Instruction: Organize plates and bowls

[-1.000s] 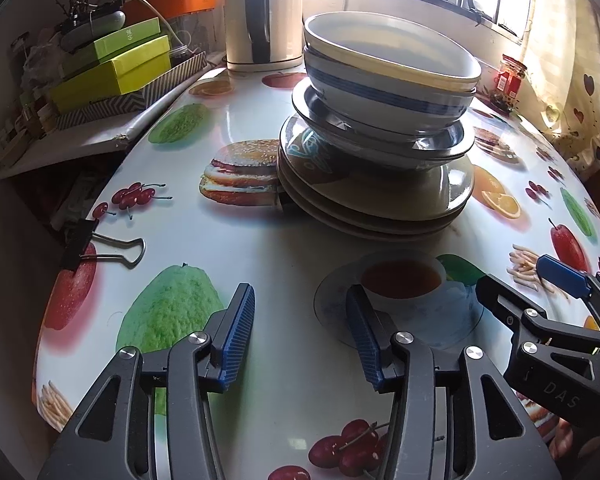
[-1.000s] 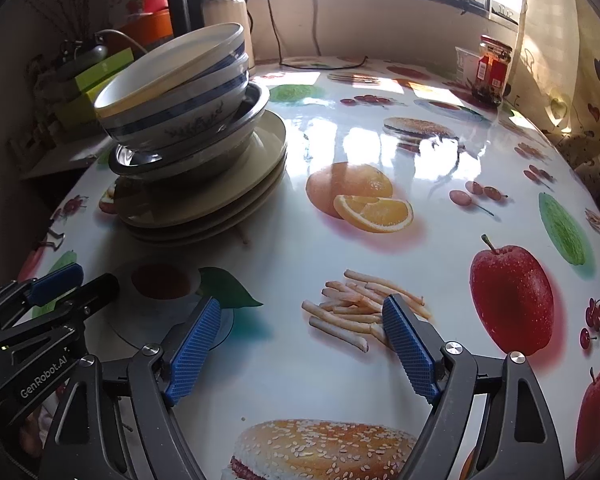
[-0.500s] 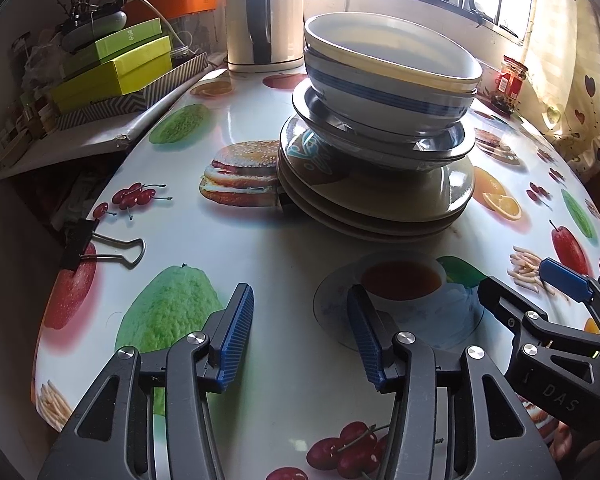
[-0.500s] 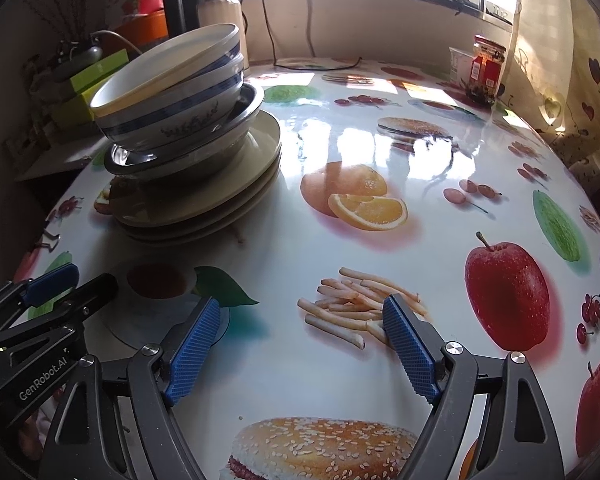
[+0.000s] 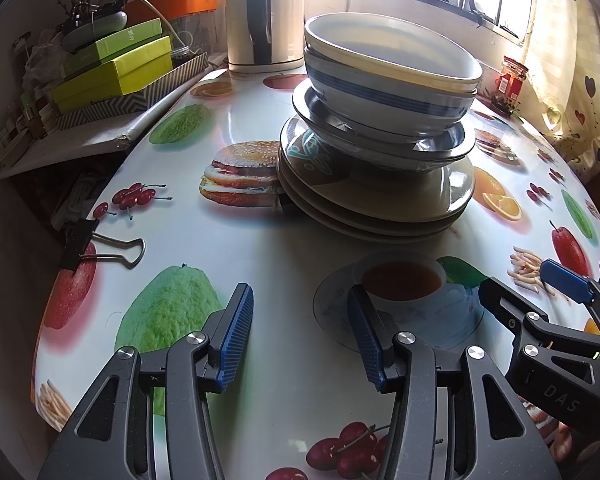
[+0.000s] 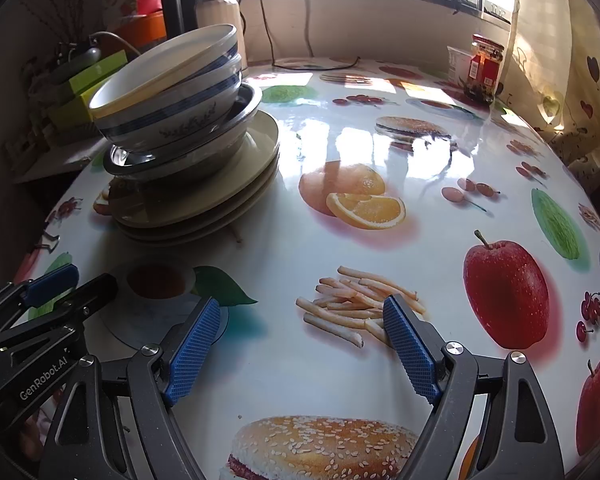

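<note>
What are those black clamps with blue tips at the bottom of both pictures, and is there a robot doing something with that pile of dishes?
No robot: a person holds a two-fingered gripper in each hand, with a camera on each looking along its fingers. One picture comes from the left gripper, the other from the right gripper; each also glimpses the other at its edge. Both stand open and hold nothing. On the table, covered with a cloth printed with fruit and burgers, is one real stack: bowls on a metal basin on plates. Behind it stand a kettle and a jar; a binder clip lies near the edge.
</note>
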### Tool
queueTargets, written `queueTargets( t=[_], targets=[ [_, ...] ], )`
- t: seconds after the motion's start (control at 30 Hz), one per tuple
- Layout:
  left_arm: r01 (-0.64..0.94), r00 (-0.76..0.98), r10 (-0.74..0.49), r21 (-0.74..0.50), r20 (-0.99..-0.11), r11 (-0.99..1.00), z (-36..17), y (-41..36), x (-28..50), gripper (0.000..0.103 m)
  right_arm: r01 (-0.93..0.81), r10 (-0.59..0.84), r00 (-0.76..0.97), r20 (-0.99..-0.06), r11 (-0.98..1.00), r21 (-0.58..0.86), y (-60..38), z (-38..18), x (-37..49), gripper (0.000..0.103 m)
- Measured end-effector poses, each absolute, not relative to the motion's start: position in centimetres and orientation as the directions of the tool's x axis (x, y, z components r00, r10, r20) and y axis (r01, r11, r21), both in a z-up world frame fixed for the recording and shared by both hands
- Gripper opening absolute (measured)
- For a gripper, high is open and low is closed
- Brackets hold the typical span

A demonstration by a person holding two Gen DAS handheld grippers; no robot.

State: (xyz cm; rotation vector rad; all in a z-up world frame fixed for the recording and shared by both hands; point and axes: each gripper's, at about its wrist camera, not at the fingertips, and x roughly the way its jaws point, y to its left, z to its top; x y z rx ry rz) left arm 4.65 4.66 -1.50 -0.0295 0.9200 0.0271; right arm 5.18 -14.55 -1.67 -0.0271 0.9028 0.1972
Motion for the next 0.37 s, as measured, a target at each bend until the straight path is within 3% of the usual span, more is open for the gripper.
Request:
queueTargets(
  t=[0.37],
  targets=[
    [-0.036, 0.605, 0.011, -0.014, -0.796, 0.999, -1.49, 4.65, 4.66, 0.050, -0.181, 0.160, 0.603, -0.782, 0.982, 0.061, -14.61, -1.67, 5.16, 0.085]
  ],
)
